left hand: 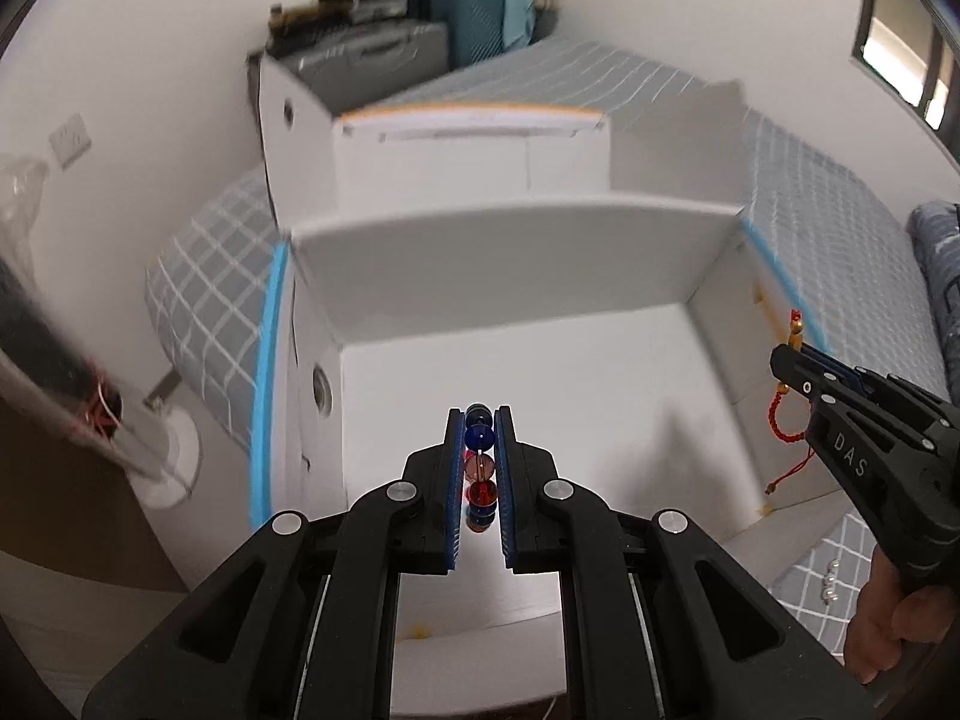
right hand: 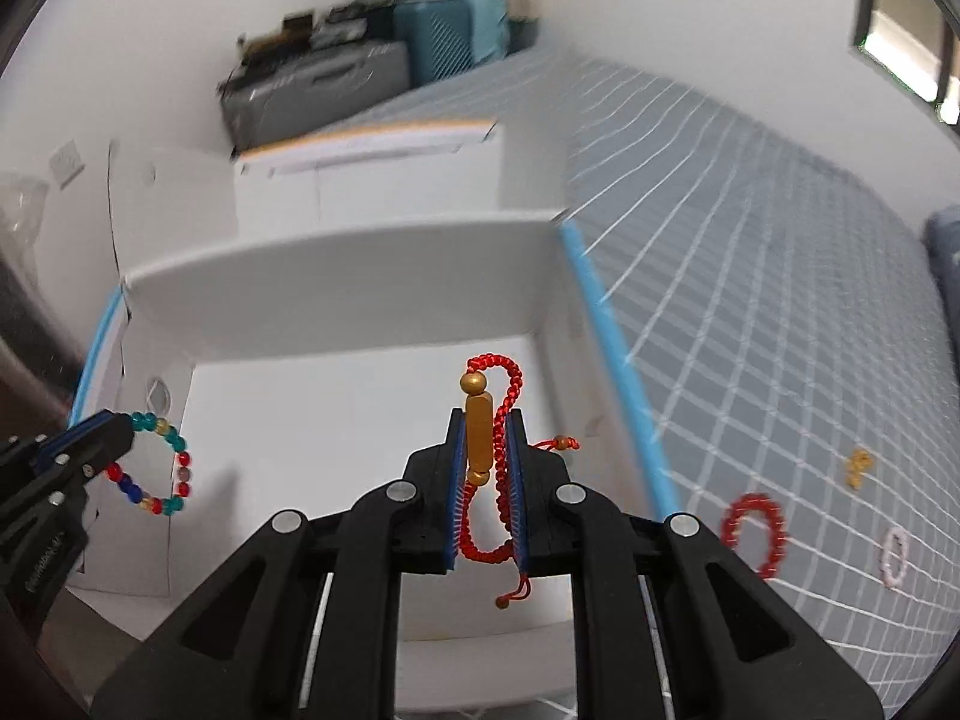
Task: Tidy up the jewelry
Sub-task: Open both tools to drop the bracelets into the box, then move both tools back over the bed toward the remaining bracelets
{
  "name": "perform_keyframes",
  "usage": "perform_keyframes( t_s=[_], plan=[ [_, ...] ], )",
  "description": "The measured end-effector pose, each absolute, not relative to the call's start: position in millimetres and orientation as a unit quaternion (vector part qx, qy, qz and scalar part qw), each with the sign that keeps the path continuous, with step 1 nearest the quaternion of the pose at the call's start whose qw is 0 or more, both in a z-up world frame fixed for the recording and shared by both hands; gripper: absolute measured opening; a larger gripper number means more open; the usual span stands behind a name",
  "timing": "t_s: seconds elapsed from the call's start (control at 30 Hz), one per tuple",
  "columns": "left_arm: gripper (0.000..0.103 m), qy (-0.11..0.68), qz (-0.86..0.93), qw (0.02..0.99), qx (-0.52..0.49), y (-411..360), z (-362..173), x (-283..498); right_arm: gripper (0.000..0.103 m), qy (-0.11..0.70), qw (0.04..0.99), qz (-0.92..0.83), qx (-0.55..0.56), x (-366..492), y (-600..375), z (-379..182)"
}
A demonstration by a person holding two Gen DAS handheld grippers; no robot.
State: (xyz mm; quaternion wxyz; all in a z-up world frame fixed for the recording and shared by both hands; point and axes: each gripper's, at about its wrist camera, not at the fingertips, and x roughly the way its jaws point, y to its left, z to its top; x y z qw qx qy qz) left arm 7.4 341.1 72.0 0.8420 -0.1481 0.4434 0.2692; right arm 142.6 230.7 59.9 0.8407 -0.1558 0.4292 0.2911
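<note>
Left wrist view, nearest: the left hand-held gripper [left hand: 479,468] is clamped on a multicoloured bead bracelet [left hand: 479,468], low in the frame above the open white box [left hand: 516,276]. Right wrist view: the right hand-held gripper [right hand: 486,474] is clamped on a red cord bracelet [right hand: 498,420] with gold beads, also over the box. The box floor looks bare, so neither piece seems deposited yet. Farther right, on the bed [right hand: 780,300], a red bead bracelet [right hand: 755,533], a pale ring [right hand: 894,555] and a small gold piece [right hand: 858,467] await sorting.
</note>
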Motion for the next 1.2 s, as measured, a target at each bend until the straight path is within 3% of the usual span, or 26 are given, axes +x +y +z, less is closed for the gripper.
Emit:
perform_keyframes(
  t_s=[0.3,0.7,0.77,0.87,0.93,1.03,1.1,1.2],
  plan=[
    [0.009,0.481,0.275,0.815,-0.172,353,33,18,0.012,0.486,0.807,0.284,-0.176,153,241,19],
    [0.011,0.495,0.279,0.807,-0.164,355,24,24,0.014,0.505,0.796,0.281,-0.179,152,244,9],
    [0.011,0.494,0.283,0.807,-0.156,354,25,24,0.024,0.504,0.797,0.285,-0.175,152,244,11],
    [0.028,0.49,0.287,0.808,-0.156,354,28,24,0.04,0.499,0.8,0.287,-0.17,151,243,14],
    [0.05,0.481,0.296,0.811,-0.153,355,32,21,0.056,0.495,0.802,0.288,-0.17,150,243,18],
    [0.072,0.463,0.303,0.821,-0.139,353,39,18,0.068,0.483,0.811,0.282,-0.172,147,242,25],
    [0.072,0.462,0.307,0.82,-0.139,354,39,18,0.076,0.472,0.819,0.272,-0.176,145,241,30],
    [0.082,0.455,0.311,0.823,-0.141,355,41,15,0.083,0.464,0.825,0.27,-0.176,144,239,36]
  ],
)
